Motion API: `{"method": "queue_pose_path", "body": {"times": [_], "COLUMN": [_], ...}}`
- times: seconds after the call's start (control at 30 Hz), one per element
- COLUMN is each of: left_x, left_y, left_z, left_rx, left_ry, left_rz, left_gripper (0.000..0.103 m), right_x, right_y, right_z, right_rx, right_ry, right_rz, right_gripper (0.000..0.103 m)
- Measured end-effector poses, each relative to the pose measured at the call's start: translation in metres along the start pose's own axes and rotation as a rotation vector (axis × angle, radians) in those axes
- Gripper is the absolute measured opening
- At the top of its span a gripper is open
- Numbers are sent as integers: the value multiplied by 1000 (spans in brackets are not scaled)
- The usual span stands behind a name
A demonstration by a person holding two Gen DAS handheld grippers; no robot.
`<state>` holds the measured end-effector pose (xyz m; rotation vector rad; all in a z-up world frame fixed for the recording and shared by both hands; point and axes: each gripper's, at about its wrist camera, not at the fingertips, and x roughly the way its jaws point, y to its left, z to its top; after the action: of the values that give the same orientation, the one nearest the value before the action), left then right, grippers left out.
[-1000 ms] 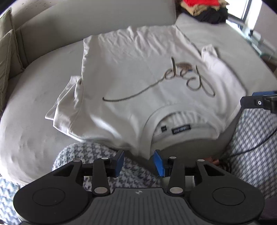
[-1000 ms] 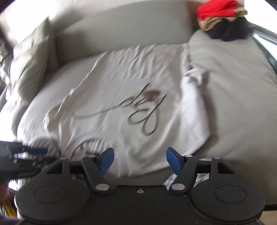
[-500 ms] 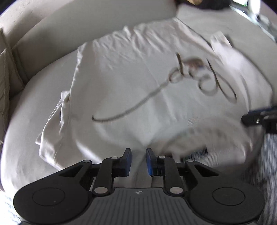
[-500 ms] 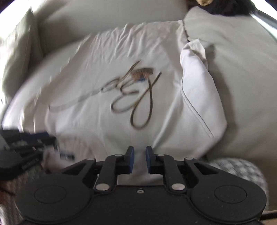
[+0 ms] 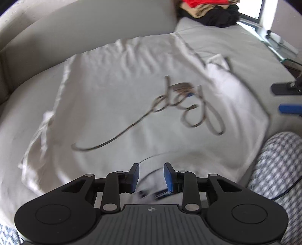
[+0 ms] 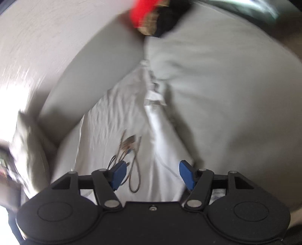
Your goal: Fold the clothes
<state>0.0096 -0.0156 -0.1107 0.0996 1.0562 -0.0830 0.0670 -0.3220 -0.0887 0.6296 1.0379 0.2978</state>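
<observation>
My left gripper [image 5: 151,176] hung over the collar of the white T-shirt [image 5: 132,105], which lay spread flat across the grey sofa [image 5: 236,49]; my right gripper [image 6: 151,174] hovered above its sleeve, both sets of jaws parting, clasping nothing.

White t-shirt [image 5: 117,98] ahead of the jaws, dark looping script print [image 5: 188,105] on it. Grey sofa cushion [image 5: 236,47] beyond. Red, tan, black clothes pile [image 5: 211,9] far ahead. Black-white houndstooth fabric [image 5: 279,162] right of jaws. Blue pads [image 5: 168,177], black gripper body.
</observation>
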Motion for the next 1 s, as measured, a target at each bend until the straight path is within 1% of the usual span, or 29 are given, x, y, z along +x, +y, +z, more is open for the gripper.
{"method": "queue_pose_path", "body": {"times": [0.03,0.13,0.2,0.23,0.27,0.33,0.4,0.47,0.53,0.6,0.77,0.8,0.9,0.93,0.97,1.0], "left_x": [2,8,13,17,22,32,33,35,36,36,35,35,35,35,35,36], "left_y": [-7,-30,-44,-50,-55,-65,-67,-64,-60,-60,-60,-59,-58,-58,-58,-58], "left_z": [3,10,13,14,13,12,13,15,16,16,16,16,15,15,15,15], "left_rx": [10,47,64,77,90,117,125,111,85,85,93,90,84,83,83,84], "left_ry": [-4,-25,-27,-17,-7,12,15,31,42,42,38,38,35,34,34,35], "left_rz": [-22,-119,-193,-213,-211,-206,-206,-217,-227,-225,-220,-222,-225,-225,-224,-224], "left_gripper": [30,28,22,22,22,21,21,21,21,22,22,22,22,22,22,22], "right_x": [3,16,28,35,42,52,64,77,87,91,80,77,74,74,72,70], "right_y": [-11,-31,-40,-45,-49,-55,-61,-66,-72,-78,-76,-75,-79,-80,-78,-76], "right_z": [3,3,2,2,2,3,4,4,3,3,4,4,6,8,11,14], "right_rx": [48,110,131,151,173,208,253,312,393,498,494,492,521,535,527,518], "right_ry": [12,58,102,121,139,144,146,147,114,43,-129,-164,-202,-211,-222,-233], "right_rz": [1,0,25,52,80,114,157,213,281,381,489,510,487,467,417,365], "right_gripper": [61,61,61,61,61,61,61,61,61,60,45,45,45,42,26,13]}}
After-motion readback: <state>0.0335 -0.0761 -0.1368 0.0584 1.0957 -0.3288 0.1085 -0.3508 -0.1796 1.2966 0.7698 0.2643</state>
